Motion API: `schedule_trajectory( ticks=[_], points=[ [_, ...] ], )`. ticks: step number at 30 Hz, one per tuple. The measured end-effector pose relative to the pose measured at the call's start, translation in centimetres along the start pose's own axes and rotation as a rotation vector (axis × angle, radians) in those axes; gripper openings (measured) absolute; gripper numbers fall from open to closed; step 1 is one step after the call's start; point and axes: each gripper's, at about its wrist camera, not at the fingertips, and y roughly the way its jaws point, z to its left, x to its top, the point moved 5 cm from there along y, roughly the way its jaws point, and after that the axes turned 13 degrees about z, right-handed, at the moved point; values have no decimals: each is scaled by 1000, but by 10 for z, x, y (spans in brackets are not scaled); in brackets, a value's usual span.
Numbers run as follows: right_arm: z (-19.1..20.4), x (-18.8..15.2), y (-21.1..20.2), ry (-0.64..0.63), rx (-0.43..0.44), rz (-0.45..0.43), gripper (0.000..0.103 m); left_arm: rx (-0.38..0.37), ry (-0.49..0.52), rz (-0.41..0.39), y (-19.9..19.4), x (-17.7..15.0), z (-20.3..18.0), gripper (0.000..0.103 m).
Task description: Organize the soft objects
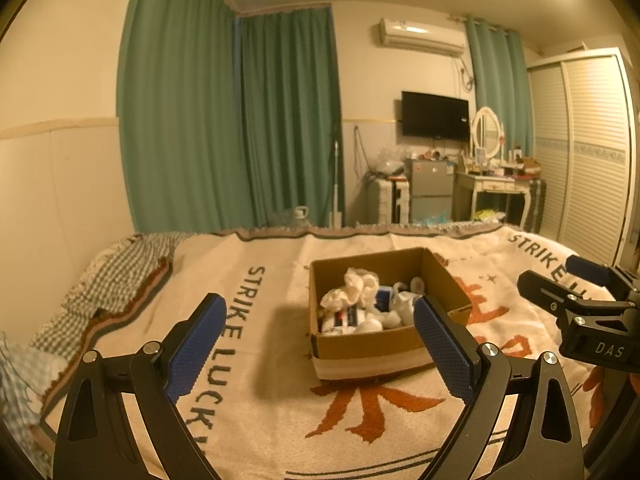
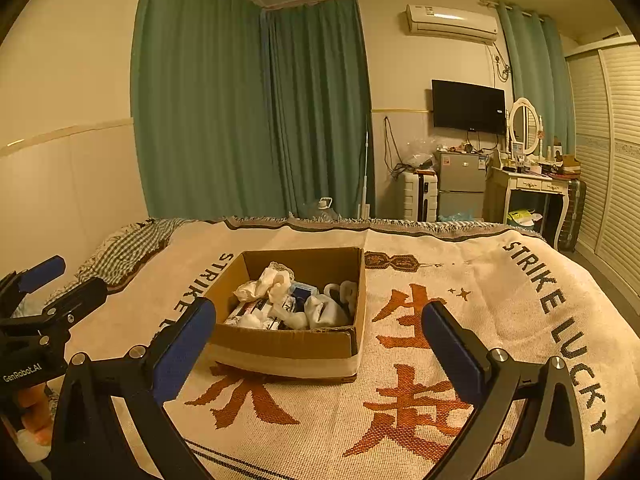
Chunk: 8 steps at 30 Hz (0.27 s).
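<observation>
**Jaws wide, box full on the bed**

Jaws on both of your tools stood wide apart and held nothing. Your left gripper (image 1: 320,350) hung above the blanket (image 1: 256,408), its blue pads (image 1: 196,344) framing the near left part of the cardboard box (image 1: 372,344). Your right gripper (image 2: 318,354) hovered just to the right of it, with the same cardboard box (image 2: 288,344) sitting between its fingers and toward the left pad.

You had the box resting on the cream blanket (image 2: 460,272) printed with "STRIKE LUCKY" and orange characters, near the middle of the bed. Inside lay a heap of white rolled socks (image 1: 354,290), crumpled together with a small blue item (image 1: 385,297). From the right wrist view the socks (image 2: 272,282) filled most of the box floor.

A checked cloth (image 1: 116,272) lay bunched at the bed's far left edge.
</observation>
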Motion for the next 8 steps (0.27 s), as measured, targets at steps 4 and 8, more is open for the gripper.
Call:
schedule_trajectory(
  ticks=[4, 8],
  points=[
    [0, 0, 0, 0, 1, 0, 103, 2, 1, 3, -1, -1, 1, 96],
    [0, 0, 1, 1, 0, 1, 103, 3, -1, 1, 0, -1, 1, 96]
  ],
)
